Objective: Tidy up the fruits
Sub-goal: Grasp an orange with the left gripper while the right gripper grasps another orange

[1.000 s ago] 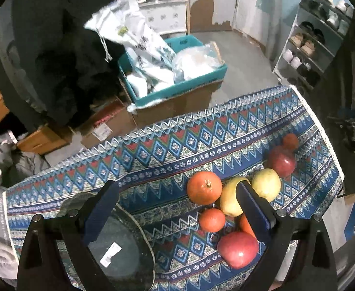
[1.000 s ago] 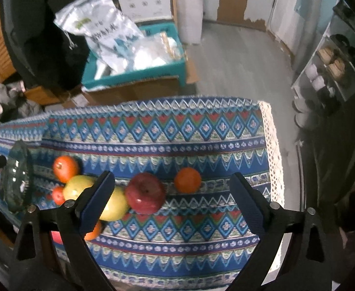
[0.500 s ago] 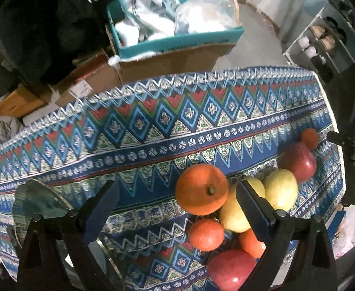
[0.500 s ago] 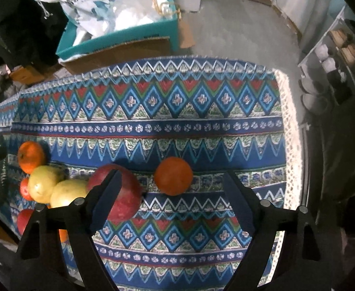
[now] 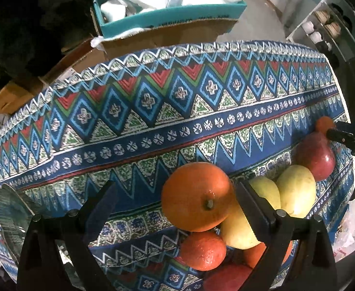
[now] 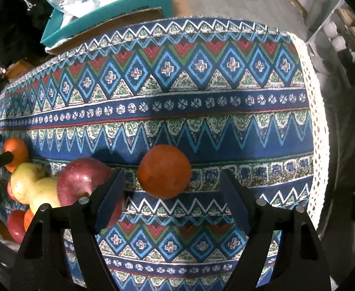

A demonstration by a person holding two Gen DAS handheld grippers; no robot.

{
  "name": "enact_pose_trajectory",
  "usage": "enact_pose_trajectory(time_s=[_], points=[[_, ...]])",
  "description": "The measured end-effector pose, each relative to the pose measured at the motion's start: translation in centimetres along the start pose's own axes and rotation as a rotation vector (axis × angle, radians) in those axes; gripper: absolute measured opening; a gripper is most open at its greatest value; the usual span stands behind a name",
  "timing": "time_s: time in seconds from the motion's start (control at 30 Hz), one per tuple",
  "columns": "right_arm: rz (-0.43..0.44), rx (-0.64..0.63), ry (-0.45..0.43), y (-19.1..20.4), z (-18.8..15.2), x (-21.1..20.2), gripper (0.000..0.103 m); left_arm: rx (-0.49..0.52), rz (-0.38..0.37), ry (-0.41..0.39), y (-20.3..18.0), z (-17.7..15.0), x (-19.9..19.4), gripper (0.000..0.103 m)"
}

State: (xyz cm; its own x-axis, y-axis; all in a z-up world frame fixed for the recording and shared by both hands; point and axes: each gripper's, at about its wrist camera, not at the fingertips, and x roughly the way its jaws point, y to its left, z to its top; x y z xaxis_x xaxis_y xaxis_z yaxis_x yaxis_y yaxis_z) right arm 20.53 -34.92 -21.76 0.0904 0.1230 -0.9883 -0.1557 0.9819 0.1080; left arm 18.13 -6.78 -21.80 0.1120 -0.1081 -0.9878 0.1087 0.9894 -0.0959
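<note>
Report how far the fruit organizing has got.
Done: nothing; the glass plate holds no fruit. In hand: the right gripper is closing around the lone orange, not yet gripping it; the left gripper stands open by the large orange. Left: all the fruit.

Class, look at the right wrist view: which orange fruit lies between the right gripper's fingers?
The lone orange set apart from the pile, lying between the closing, not yet touching fingers of the right gripper; the other orange sits far left.

Fruit lay clustered on the table (image 6: pixel 226 111) near its front edge; one orange (image 6: pixel 164 171) sat apart toward the right end. A glass plate (image 5: pixel 14 211) rested at the left end.
</note>
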Motion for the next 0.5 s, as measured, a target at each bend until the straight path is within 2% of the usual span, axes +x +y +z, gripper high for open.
enact_pose_trajectory(time_s=[0.2, 0.27, 0.37, 0.4, 0.47, 0.5], points=[[0.008, -0.01, 0.027, -0.1, -0.1, 1.3, 0.075, 0.017, -0.003, 0.021, -0.4, 0.1, 1.5, 0.098], [0.015, -0.011, 0.033, -0.2, -0.1, 1.6, 0.071, 0.017, -0.028, 0.026, -0.3, 0.1, 1.9, 0.091], [0.027, -0.014, 0.036, -0.2, -0.2, 2.1, 0.058, 0.005, -0.062, 0.039, 0.0, 0.3, 2.4, 0.087], [0.029, -0.013, 0.033, -0.3, -0.2, 2.3, 0.057, 0.011, -0.059, 0.034, -0.1, 0.3, 2.5, 0.086], [0.032, -0.015, 0.027, -0.9, -0.1, 2.4, 0.054, 0.026, -0.084, 0.031, -0.3, 0.3, 2.7, 0.073], [0.027, -0.02, 0.021, -1.2, 0.0, 2.4, 0.051, 0.028, -0.095, 0.031, -0.6, 0.2, 2.8, 0.07]])
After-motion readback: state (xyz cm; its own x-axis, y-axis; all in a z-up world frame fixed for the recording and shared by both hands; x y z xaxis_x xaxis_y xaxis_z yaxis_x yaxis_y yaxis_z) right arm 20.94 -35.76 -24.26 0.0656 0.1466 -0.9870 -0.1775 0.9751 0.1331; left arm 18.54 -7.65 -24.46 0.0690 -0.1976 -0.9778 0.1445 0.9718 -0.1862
